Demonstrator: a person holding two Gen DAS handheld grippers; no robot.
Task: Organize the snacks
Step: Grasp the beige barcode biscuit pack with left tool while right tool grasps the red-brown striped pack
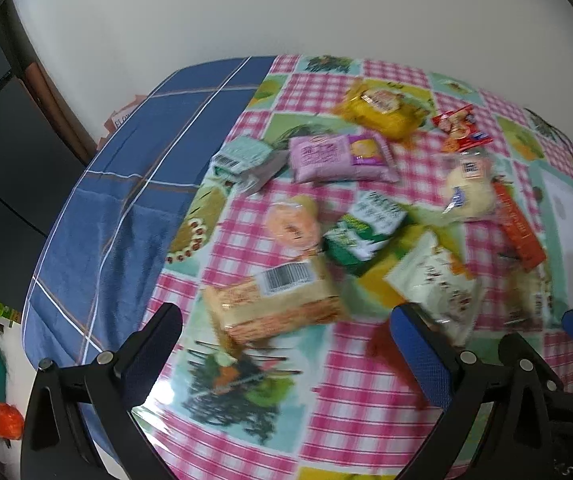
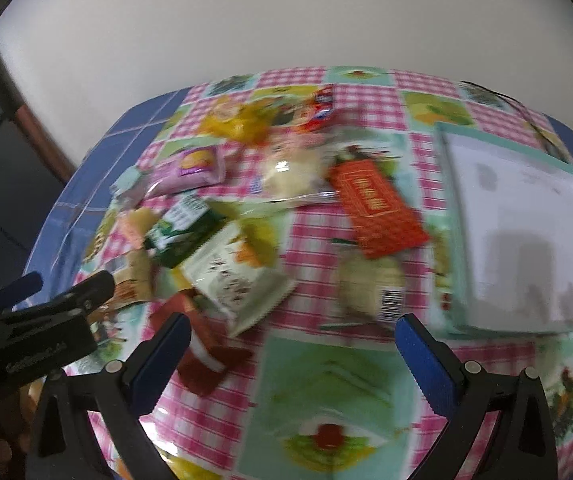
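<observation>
Snacks [image 2: 242, 280] lie scattered on a checked tablecloth [image 2: 366, 384], just ahead and left of the spread, empty right gripper [image 2: 292, 344], while the left gripper [image 1: 286, 328], also spread, hovers near a biscuit pack [image 1: 274, 304]; grasp one packet squarely, then carry it to the tray [image 2: 454, 184].

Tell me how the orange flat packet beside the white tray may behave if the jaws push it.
The orange flat packet looks thin and lies flat, so it would probably slide rather than tip or roll. The tablecloth shows glare, suggesting a slick surface, so it may skid easily. It could also bump the white tray close by.
</observation>
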